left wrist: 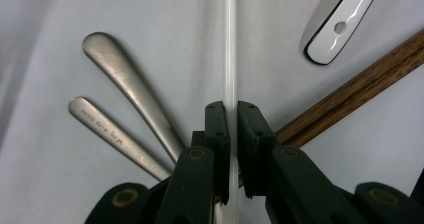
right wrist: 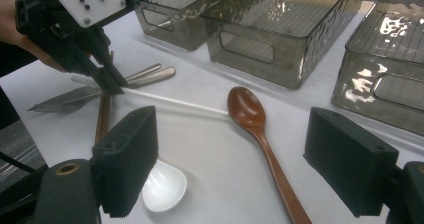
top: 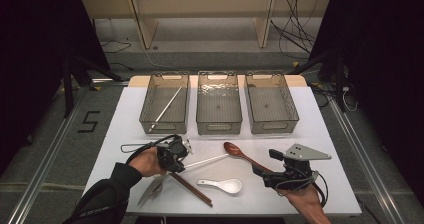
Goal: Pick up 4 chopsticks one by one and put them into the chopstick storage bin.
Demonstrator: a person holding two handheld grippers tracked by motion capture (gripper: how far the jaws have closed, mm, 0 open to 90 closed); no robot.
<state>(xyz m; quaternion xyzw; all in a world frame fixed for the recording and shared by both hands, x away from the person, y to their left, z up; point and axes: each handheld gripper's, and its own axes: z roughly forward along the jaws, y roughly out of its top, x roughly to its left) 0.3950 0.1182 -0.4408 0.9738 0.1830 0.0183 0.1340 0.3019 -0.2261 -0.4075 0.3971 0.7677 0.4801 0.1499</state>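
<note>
Now the left tongs [left wrist: 229, 134] are pinched shut on a thin white stick [left wrist: 230, 44], which lies flat on the desk [top: 320, 134] and runs out ahead of them; the grip looks made but the lift is not yet done. Just to their left in the left gripper view lie two steel handles [left wrist: 125, 84], and to their right brown chopsticks [left wrist: 360, 91] pass under the jaws, close enough to be dragged along. A white soup spoon [left wrist: 340, 24] sits a little farther off on that side. The right tongs [right wrist: 230, 174] hang wide open and empty near the desk's front edge, with a brown spoon [right wrist: 255, 129] lying between their jaws' line and the stick's far tip. Beyond both tongs stand three bins [top: 219, 104] in a row; the left bin [top: 165, 104] already holds one white stick [top: 167, 106], the other two look bare. So most of the sorting, I judge, is left.
</note>
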